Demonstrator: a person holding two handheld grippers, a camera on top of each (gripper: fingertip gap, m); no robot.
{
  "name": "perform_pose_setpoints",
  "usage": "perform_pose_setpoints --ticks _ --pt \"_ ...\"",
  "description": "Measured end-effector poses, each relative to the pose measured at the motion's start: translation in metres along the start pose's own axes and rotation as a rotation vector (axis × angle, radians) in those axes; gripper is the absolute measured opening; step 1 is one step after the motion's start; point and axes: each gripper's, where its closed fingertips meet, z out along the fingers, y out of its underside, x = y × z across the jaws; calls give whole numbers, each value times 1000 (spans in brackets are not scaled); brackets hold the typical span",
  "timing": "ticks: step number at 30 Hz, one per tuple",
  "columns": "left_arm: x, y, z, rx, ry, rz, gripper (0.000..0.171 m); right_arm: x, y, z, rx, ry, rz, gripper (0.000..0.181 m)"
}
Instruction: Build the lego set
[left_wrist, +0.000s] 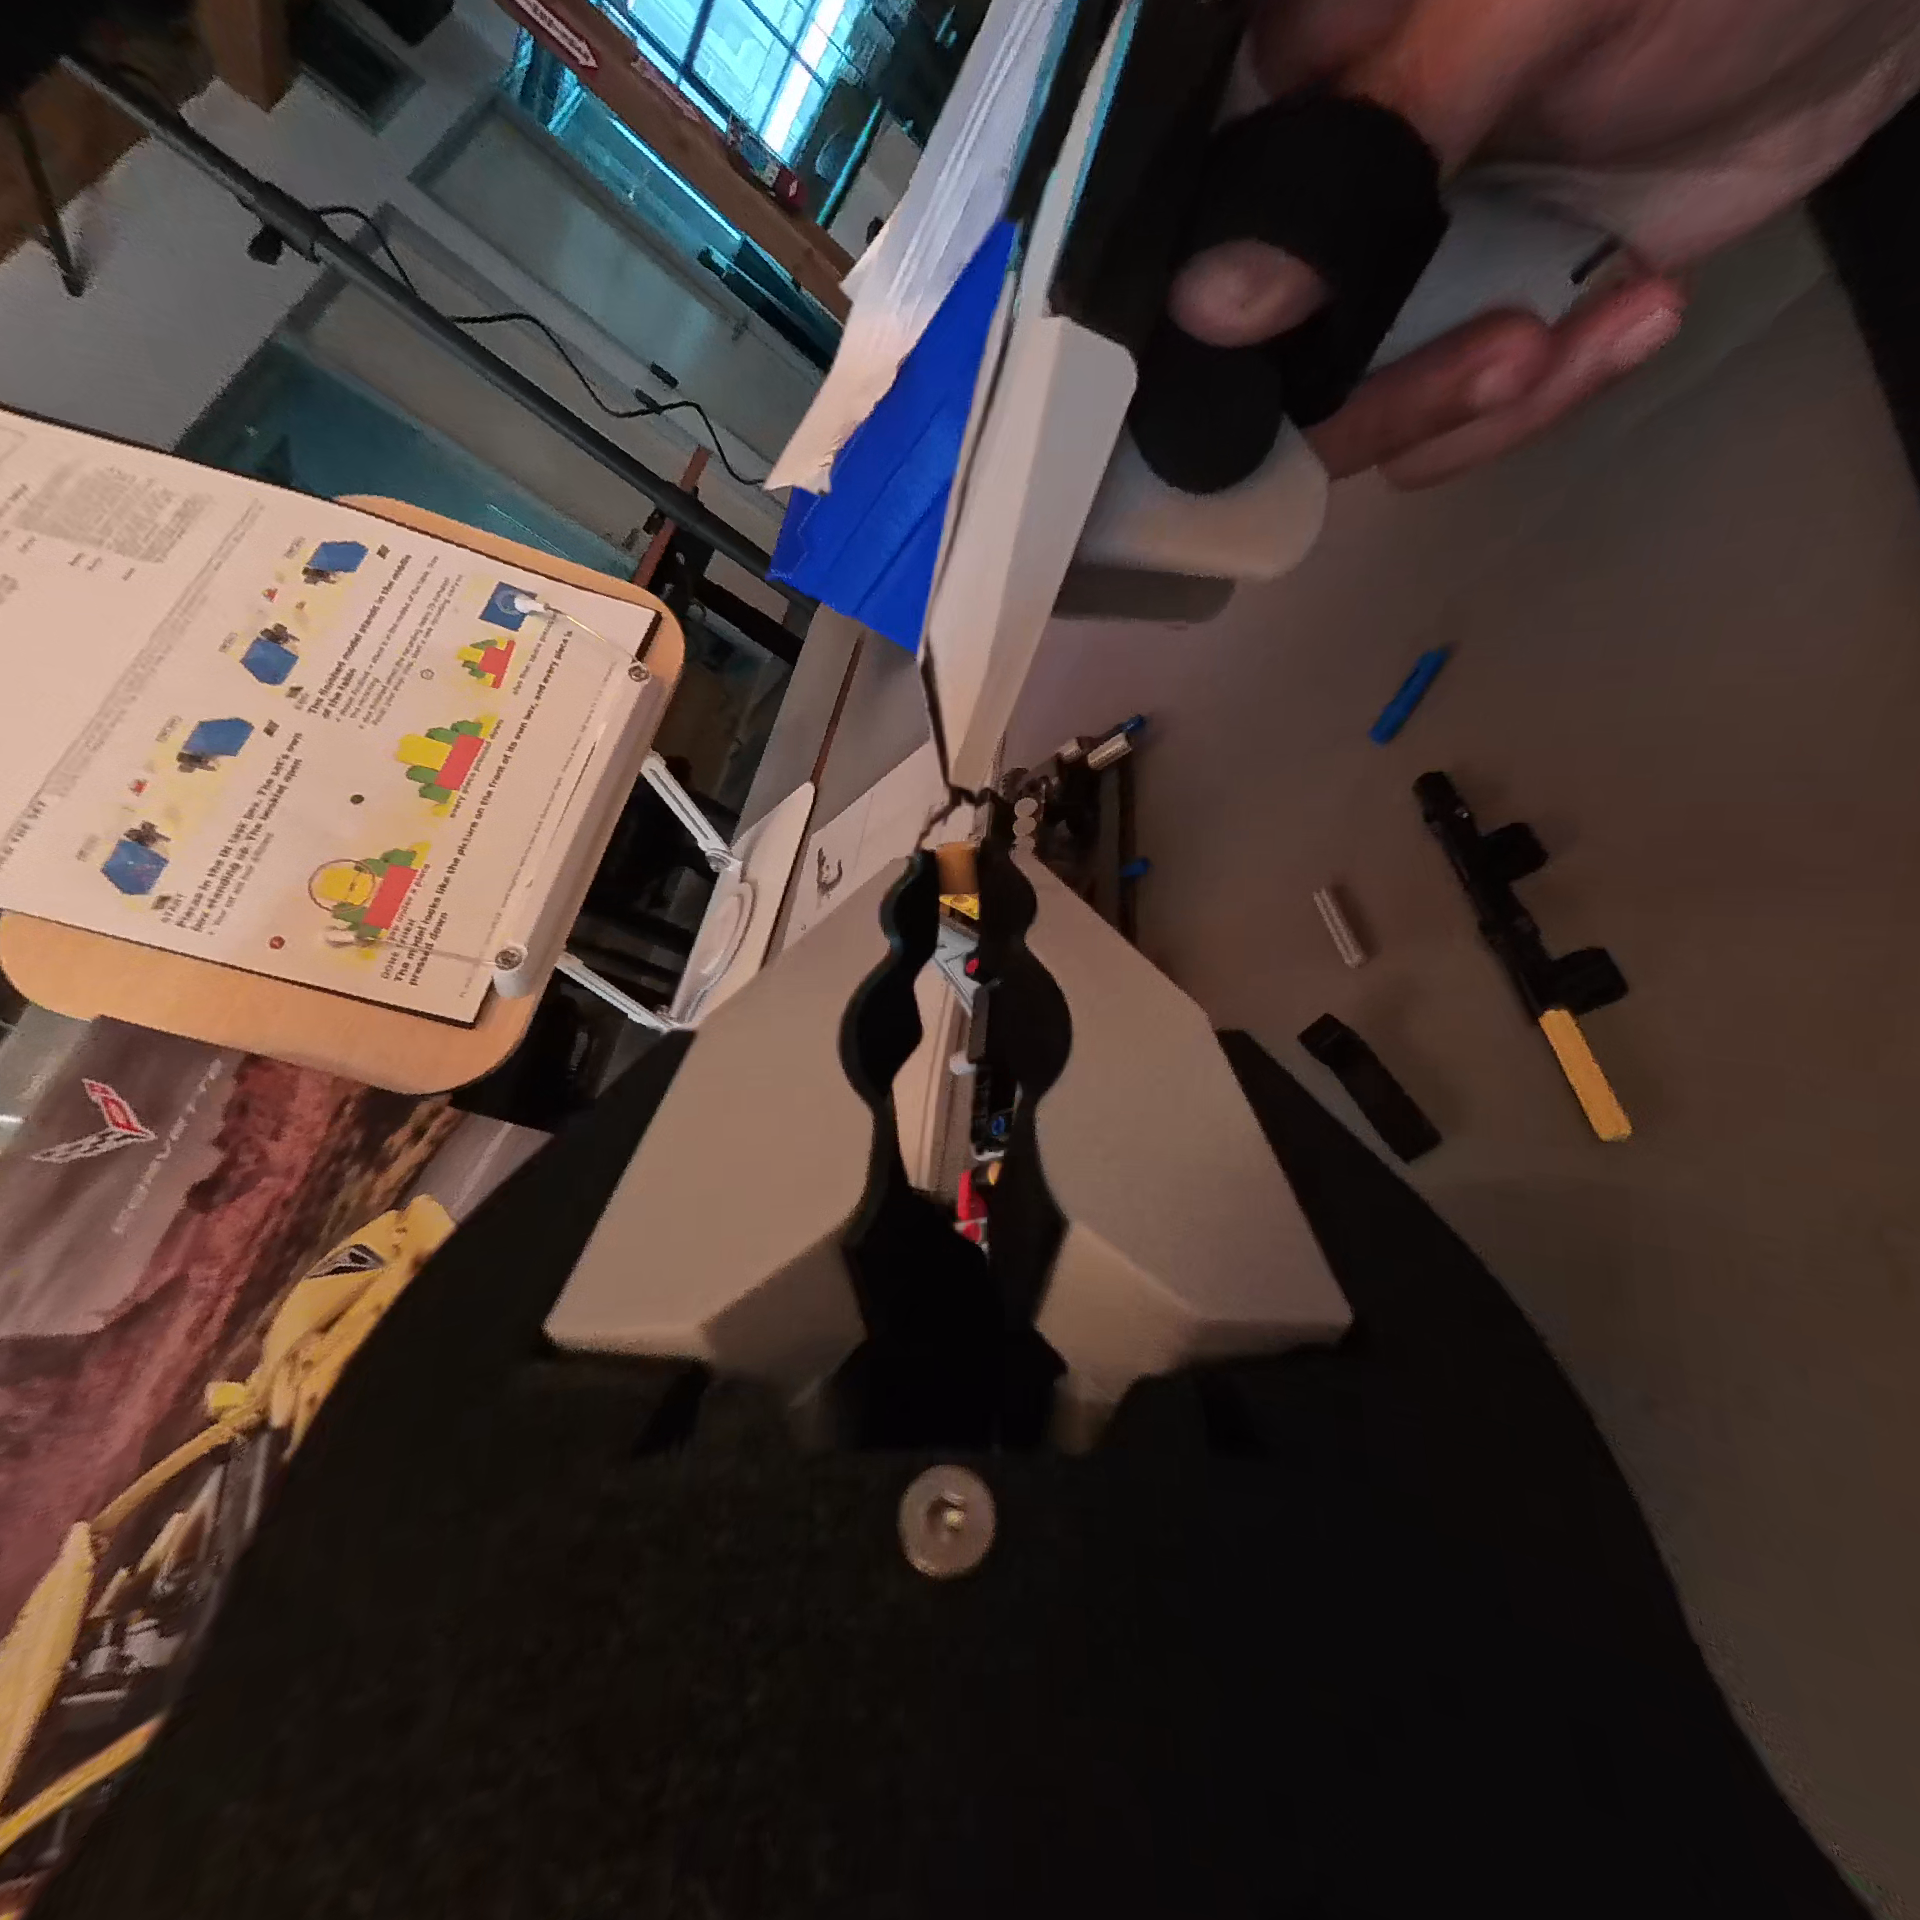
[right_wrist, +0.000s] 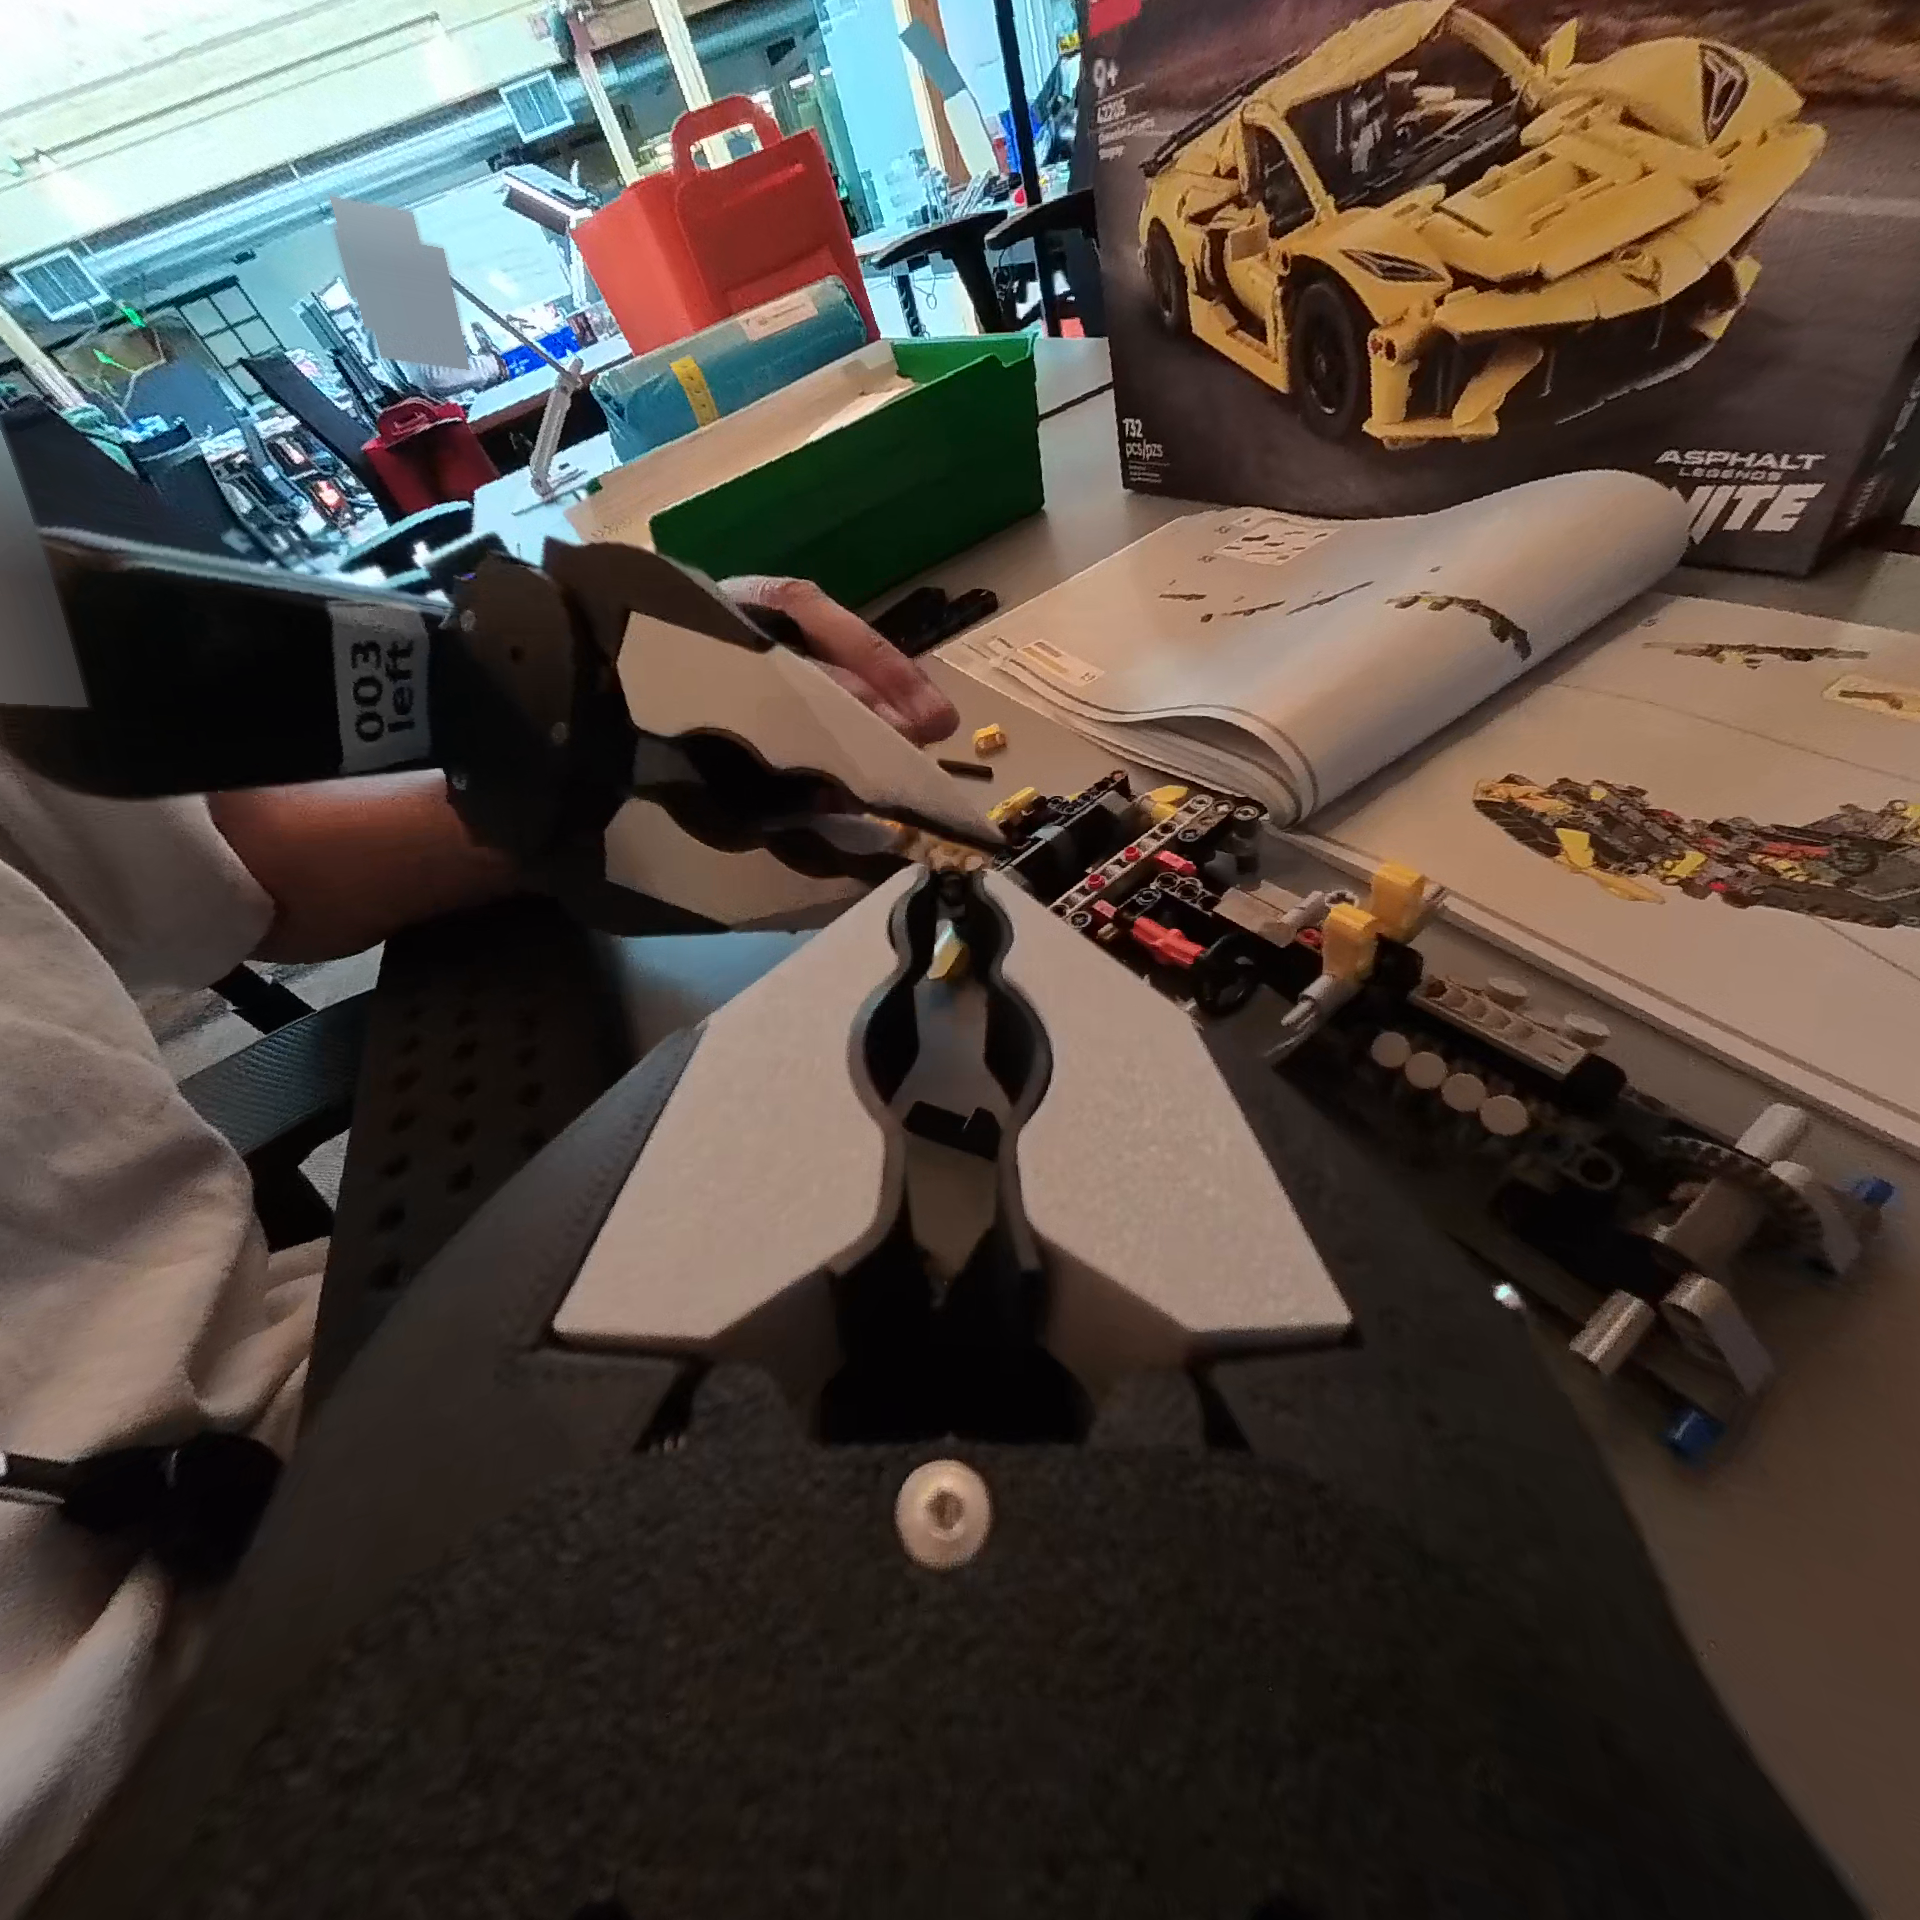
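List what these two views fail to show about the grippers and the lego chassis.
- Left wrist view: the lego chassis is almost wholly hidden behind both grippers' fingers.
- Both views: the small piece at the tips of the left gripper and right gripper is too small and too covered to identify, or to say which holds it.
- Right wrist view: the instruction booklet is cut off by the right edge.

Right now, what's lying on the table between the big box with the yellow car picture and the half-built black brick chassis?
In the right wrist view, the open white instruction booklet lies between the box and the chassis.
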Motion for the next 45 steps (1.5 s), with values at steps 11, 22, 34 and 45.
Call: perform_pose_setpoints --ticks 11,22,34,45 --pt "3 -7 0 10 -21 62 5 0 1 2 -10 19 -31 4" --pt "-10 -19 -2 72 -47 -95 5 -5 -17 -2 107 -35 0 4" --pt "-13 -23 -3 94 -35 -229 5 -6 -23 -2 192 -50 -21 4" --pt "-9 -28 -6 155 83 -396 5 -10 -24 -4 195 -89 10 4"
